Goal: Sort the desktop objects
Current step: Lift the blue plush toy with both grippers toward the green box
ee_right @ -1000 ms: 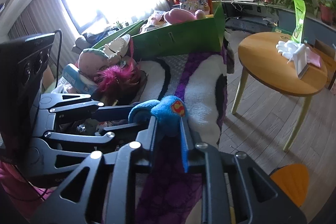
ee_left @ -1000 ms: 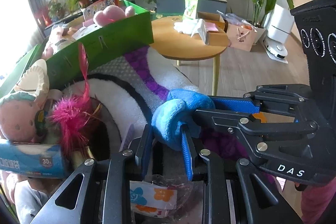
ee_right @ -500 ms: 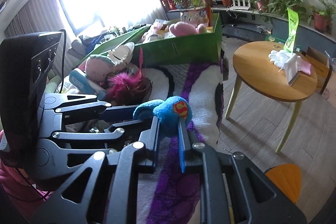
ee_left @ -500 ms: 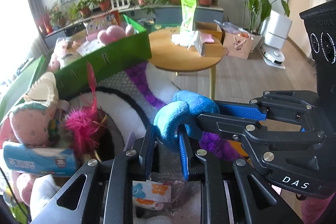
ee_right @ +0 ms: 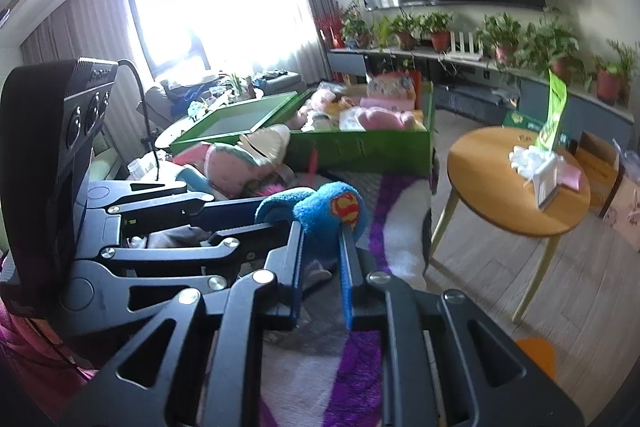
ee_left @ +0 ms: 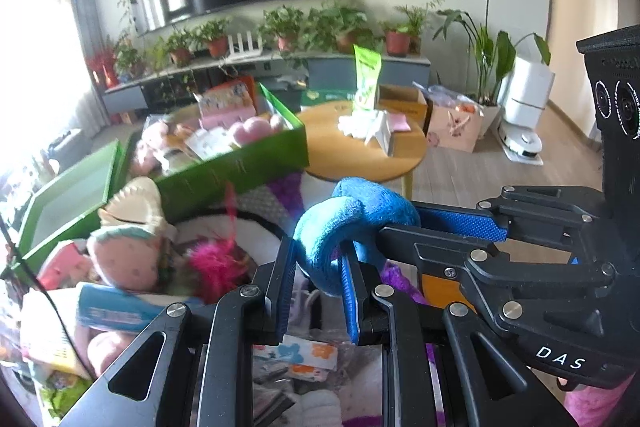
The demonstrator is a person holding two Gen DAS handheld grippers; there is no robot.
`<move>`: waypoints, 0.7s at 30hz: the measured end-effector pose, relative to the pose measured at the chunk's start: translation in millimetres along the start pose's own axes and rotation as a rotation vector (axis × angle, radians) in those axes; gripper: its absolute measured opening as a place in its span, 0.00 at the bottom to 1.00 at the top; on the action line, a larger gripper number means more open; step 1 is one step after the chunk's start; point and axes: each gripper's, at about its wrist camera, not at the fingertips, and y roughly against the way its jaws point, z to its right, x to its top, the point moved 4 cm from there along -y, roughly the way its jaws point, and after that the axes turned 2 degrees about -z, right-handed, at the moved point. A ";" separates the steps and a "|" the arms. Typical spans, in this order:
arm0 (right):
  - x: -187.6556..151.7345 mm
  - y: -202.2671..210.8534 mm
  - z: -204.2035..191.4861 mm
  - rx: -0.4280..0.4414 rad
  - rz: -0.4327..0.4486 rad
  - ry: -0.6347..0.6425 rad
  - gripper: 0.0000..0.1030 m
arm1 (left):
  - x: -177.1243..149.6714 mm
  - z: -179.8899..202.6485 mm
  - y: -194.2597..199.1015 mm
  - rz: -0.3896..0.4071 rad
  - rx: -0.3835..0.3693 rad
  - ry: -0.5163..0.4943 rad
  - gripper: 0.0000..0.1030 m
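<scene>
Both grippers meet on one blue plush toy (ee_left: pixel 352 223), held in the air above a purple, white and black rug (ee_right: pixel 400 239). The left gripper (ee_left: pixel 318 267) points forward and downward; its fingers (ee_left: pixel 286 283) stand nearly closed, pinching a curled blue limb of the toy. The right gripper (ee_right: pixel 320 247) enters the left wrist view from the right side, its fingers (ee_right: pixel 346 267) likewise nearly closed on the toy's other end, just beside the left pair. In the right wrist view the toy (ee_right: pixel 332 211) shows a red and yellow shield emblem with an "S".

Writing: the right gripper's body bears the white letters "DAS" (ee_left: pixel 560 357). A blue tissue pack (ee_left: pixel 120 311) carries print too blurred to read.

Surroundings: left of the toy lies a heap of soft toys, among them a pink strawberry plush (ee_left: pixel 124 259) and a magenta feather (ee_left: pixel 216 263). Behind the heap stands an open green box (ee_left: pixel 240 167) filled with pink plush items, its lid (ee_right: pixel 236 123) tilted open at the far side. A round wooden worktop (ee_right: pixel 512 203) stands to the right, well apart from the toy, carrying a white tissue holder (ee_right: pixel 540 171) and a green packet (ee_right: pixel 556 115). Bare wooden floor (ee_right: pixel 580 287) lies open beyond the rug's right edge.
</scene>
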 end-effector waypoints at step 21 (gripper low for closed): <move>57.0 13.6 -38.0 0.030 0.101 0.033 0.16 | 39.2 -37.6 49.4 0.107 0.067 -0.010 0.20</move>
